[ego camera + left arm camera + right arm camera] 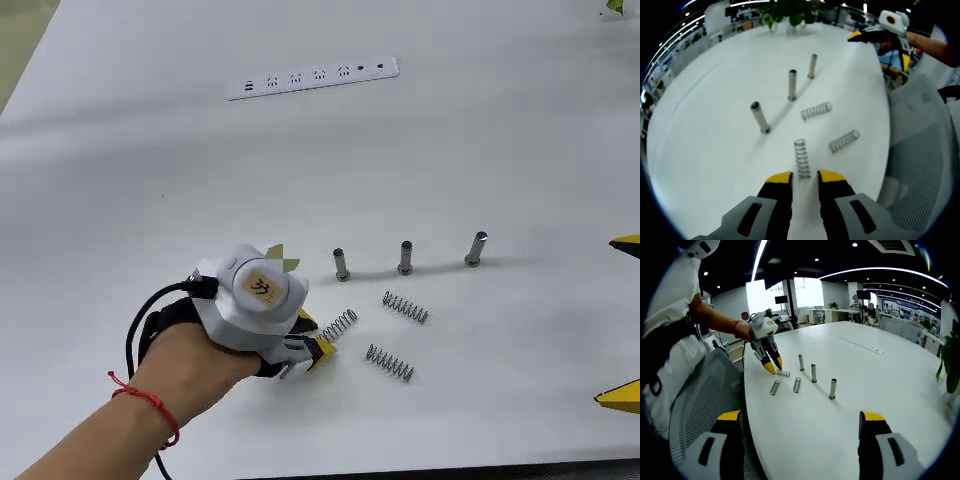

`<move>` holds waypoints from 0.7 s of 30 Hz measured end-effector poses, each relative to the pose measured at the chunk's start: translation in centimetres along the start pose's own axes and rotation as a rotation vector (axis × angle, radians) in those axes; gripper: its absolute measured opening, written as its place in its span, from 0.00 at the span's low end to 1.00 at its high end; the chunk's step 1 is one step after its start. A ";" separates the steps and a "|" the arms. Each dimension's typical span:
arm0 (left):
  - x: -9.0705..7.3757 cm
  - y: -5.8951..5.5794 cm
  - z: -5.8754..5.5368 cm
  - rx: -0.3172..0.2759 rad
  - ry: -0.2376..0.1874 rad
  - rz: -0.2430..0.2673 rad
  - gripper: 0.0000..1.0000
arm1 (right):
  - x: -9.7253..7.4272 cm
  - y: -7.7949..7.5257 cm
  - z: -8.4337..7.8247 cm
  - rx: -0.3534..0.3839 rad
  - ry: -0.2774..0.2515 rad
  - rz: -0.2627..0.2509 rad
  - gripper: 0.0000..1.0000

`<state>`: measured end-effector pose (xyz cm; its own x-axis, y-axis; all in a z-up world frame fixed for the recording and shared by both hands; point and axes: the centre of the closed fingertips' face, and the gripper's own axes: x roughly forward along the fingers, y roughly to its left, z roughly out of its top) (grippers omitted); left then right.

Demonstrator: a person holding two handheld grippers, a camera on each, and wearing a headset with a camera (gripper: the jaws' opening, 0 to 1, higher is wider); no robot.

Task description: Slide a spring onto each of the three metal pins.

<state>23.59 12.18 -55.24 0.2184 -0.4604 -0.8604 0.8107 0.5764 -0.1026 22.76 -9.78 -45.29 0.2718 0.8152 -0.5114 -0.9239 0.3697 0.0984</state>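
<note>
Three metal pins [341, 265] [405, 257] [476, 248] stand upright in a row on the white table, all bare. Three springs lie loose in front of them: one [338, 324] by the left gripper, one [405, 307] in the middle, one [389, 362] nearer the front edge. My left gripper [312, 342] is low over the table and open. In the left gripper view its yellow fingertips [779, 177] flank the near end of a spring [801, 157], not closed on it. My right gripper [800, 417] is wide open with nothing in it, off to the right [622, 320].
A white power strip [312, 78] lies at the far side of the table. A grey mesh chair [705, 390] stands beside the table edge, and a potted plant [790, 12] sits beyond the pins in the left gripper view.
</note>
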 end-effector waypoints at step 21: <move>0.2 0.2 -0.2 0.007 0.026 0.001 0.11 | -0.1 0.0 -0.5 0.008 0.006 -0.008 0.95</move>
<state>23.71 12.34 -55.49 0.2052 -0.4419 -0.8733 0.8145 0.5718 -0.0979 22.54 -10.13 -45.68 0.2775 0.8096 -0.5173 -0.9196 0.3798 0.1010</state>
